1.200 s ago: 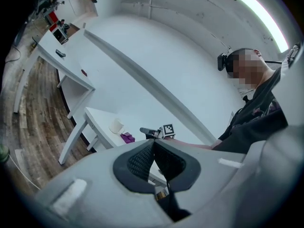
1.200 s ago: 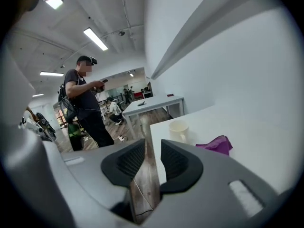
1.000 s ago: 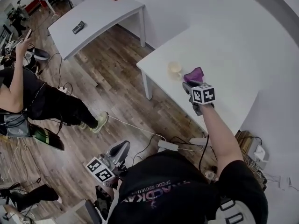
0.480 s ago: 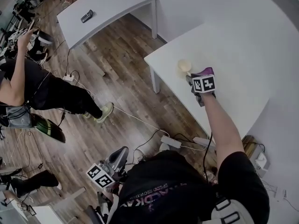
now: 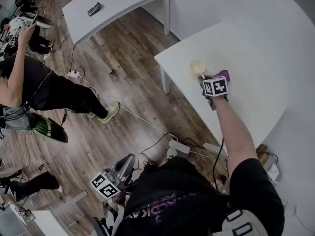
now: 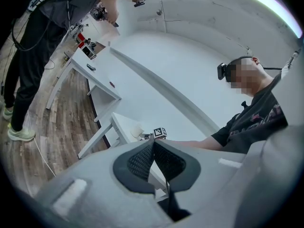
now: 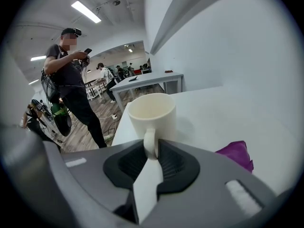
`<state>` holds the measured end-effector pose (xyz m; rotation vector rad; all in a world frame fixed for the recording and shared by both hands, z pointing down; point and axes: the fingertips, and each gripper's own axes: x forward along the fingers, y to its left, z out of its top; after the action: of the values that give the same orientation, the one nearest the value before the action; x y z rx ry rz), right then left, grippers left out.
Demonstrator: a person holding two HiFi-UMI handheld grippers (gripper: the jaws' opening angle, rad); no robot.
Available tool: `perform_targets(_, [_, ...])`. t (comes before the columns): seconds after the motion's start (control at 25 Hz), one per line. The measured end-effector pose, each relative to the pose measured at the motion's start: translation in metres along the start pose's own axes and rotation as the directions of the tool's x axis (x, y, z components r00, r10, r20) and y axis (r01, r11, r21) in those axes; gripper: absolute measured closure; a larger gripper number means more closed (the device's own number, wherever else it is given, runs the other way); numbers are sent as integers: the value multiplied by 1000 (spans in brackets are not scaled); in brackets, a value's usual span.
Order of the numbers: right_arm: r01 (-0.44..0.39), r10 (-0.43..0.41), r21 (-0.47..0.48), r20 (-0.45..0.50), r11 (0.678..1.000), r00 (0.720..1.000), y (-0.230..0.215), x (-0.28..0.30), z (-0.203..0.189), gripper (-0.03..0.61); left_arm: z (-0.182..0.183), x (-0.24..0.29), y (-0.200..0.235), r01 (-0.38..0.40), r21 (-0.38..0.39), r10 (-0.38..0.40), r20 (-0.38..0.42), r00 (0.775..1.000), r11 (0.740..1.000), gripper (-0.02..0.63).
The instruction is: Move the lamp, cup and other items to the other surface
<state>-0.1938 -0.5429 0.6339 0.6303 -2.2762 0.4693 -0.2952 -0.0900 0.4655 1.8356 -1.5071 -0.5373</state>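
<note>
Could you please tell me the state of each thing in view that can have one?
cup: upright, looks empty, on the white table.
right gripper: jaws have just been closing, pressing on the cup's handle.
left gripper: shut, holding nothing.
purple cloth: crumpled, lying beside the cup.

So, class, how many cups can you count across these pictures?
1: the cream cup stands near a corner of the near white table, beside the purple item. Small things on the far table are unclear.
</note>
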Motion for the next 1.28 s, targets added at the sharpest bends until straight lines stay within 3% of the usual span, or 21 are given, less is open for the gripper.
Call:
perform_targets(0.32, [52,-52,8,36,999,998,4,-3,2,525,4,8,-2,23,0,-23,-9,1000,1000,618])
perform_targets(0.84, [56,-50,-32,159,998,986,16,-25,13,529,9,24,-4,76,15,-75,-49,996,997,618])
perform_targets(1.28, [68,-58,-47,193,997,980,20,-51,16,529,11,27,-3,122,0,-122,-39,992,993,618])
